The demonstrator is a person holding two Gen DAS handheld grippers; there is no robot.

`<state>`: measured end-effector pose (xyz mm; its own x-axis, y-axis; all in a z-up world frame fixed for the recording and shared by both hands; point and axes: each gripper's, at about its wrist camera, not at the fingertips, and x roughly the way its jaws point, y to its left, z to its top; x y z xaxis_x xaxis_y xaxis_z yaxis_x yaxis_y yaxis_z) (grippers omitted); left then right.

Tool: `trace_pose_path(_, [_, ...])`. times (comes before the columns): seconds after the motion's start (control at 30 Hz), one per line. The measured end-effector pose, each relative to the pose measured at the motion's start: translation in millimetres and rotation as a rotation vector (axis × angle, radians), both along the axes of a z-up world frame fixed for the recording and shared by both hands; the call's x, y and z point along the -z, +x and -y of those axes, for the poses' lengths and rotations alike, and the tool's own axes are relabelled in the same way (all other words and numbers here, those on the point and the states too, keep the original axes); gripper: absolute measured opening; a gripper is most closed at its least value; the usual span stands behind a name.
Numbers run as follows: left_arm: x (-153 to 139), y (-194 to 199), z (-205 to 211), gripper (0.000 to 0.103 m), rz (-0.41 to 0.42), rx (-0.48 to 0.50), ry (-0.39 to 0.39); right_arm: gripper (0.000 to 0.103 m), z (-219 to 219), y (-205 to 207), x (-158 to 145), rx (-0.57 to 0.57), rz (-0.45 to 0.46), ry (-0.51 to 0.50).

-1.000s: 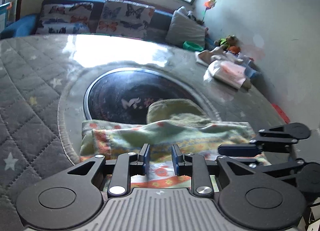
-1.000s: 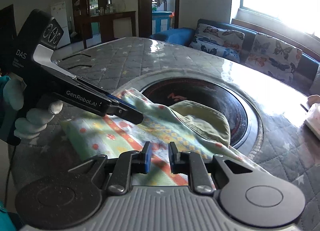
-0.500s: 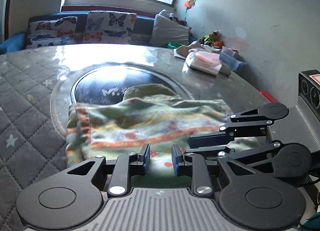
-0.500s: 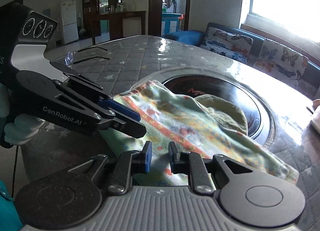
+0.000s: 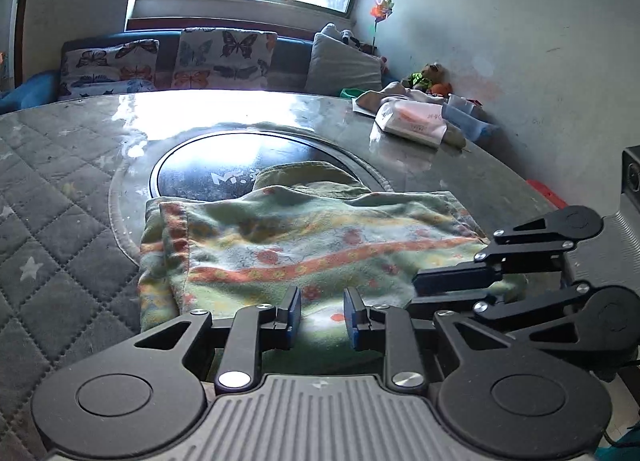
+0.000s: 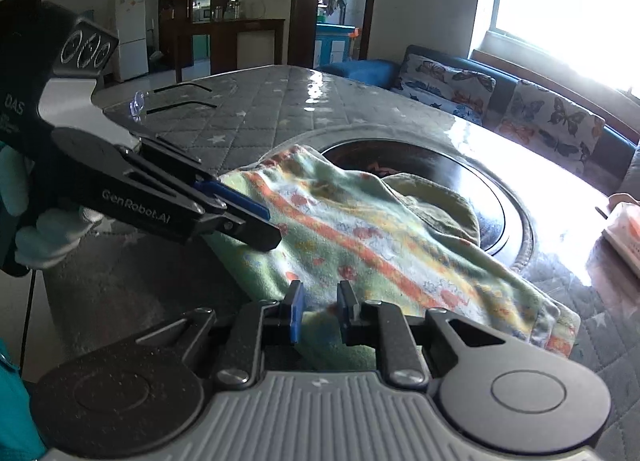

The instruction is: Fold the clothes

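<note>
We saw open quilted table to the left; a tissue pack and clutter crowded the far right.

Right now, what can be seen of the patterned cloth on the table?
The patterned cloth is soft, towel-like, pale green with orange stripes and red dots. It lies folded over, partly covering the table's dark round inset, an olive garment beneath its far edge. Both grippers' jaws stand apart over its near edge.

A round table under a grey quilted, star-dotted cover carries a dark glass disc at its centre. A floral cloth lies folded half over the disc's near edge, and beyond the disc a tissue pack rests near the wall.
</note>
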<state>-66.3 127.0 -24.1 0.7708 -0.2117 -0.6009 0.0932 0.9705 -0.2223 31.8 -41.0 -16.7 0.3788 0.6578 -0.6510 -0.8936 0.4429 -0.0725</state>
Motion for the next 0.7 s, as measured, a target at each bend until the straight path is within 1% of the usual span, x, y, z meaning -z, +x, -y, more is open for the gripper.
trace_pose_path(0.1, [-6, -3, 0, 0.026, 0.008, -0.005, 0.008, 0.016, 6, -3, -8, 0.010, 0.012, 0.019])
trace_pose_path(0.2, [-10, -7, 1, 0.026, 0.028, -0.002, 0.013, 0.016, 13, -5, -12, 0.028, 0.025, 0.014])
trace_pose_path(0.37, [0, -6, 0, 0.026, 0.005, -0.017, 0.020, 0.016, 21, -4, -3, 0.057, 0.006, -0.014])
trace_pose_path(0.57, [-11, -12, -2, 0.026, 0.021, -0.027, 0.026, 0.016, 35, -4, -2, 0.092, -0.007, -0.019])
trace_pose_path(0.7, [-4, -13, -4, 0.026, 0.002, -0.042, 0.030, 0.016, 44, -4, -1, 0.116, -0.015, -0.022])
